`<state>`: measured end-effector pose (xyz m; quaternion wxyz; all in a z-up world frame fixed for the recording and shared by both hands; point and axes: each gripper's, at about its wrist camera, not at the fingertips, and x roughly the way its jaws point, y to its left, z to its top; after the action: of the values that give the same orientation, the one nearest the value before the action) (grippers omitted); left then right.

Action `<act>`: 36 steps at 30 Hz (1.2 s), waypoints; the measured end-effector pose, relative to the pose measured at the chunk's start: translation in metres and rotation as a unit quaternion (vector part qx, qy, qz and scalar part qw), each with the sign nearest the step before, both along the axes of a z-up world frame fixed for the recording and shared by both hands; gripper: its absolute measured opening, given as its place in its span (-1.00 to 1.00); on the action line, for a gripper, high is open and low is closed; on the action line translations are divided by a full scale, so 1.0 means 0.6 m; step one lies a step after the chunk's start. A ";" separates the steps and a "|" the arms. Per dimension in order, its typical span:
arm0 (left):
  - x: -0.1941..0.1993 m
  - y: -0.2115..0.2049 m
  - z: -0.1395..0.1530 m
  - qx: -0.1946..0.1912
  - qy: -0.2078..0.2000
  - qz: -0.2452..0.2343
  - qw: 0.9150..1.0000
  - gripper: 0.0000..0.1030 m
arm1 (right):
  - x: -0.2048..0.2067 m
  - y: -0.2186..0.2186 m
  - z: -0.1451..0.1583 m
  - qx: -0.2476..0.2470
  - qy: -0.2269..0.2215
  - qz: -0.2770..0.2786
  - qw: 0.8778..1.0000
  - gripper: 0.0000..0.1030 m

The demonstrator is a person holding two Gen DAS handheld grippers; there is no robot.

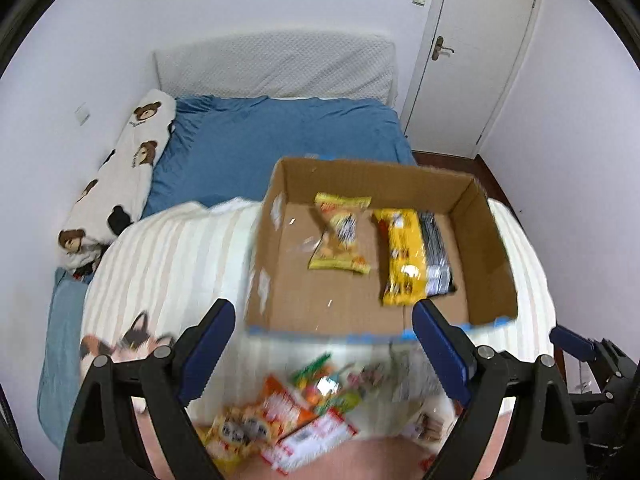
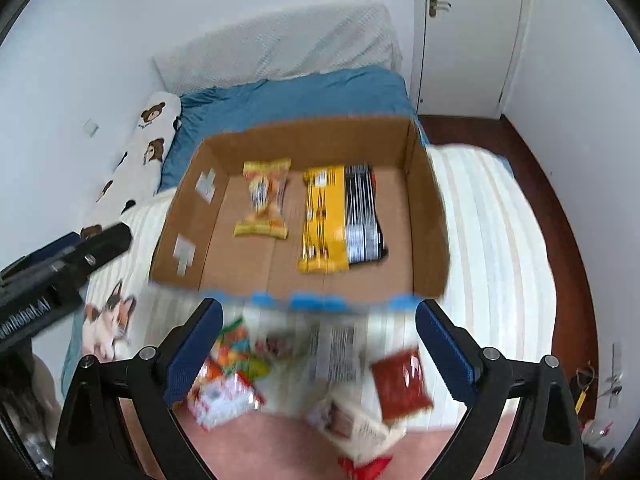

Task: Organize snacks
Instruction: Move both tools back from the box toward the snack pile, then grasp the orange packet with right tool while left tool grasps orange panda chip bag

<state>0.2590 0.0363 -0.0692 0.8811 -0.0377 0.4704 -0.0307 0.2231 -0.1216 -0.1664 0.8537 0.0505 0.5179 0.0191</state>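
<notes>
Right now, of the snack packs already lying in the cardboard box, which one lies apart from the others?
The yellow-orange pinched-middle snack bag lies alone toward the box's left. The long yellow pack and black-and-silver pack lie side by side, touching, nearer the right wall of the cardboard box.

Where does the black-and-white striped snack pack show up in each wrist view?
Left wrist: the black-and-white striped pack lies right of centre, in the cardboard box, near its right wall.
Right wrist: the pack lies just right of centre, mid-height, in the same box.
Shared landmark: the long yellow pack lies against its left side in both.
</notes>
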 end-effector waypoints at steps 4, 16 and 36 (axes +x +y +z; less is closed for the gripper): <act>-0.069 0.011 -0.042 0.021 0.022 -0.001 1.000 0.76 | -0.080 -0.008 -0.057 0.010 0.059 -0.010 0.998 0.92; -0.209 -0.003 -0.285 0.112 0.182 -0.041 0.976 0.76 | -0.277 -0.042 -0.363 0.073 0.297 -0.080 0.949 0.92; -0.111 -0.127 -0.410 0.242 0.183 -0.178 0.936 0.60 | -0.256 0.009 -0.387 0.041 0.246 -0.035 0.968 0.24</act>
<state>0.1926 -0.0400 -0.3150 0.7423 0.2556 0.6160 -0.0646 0.0694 -0.1164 -0.3984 0.6976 0.1062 0.7085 -0.0025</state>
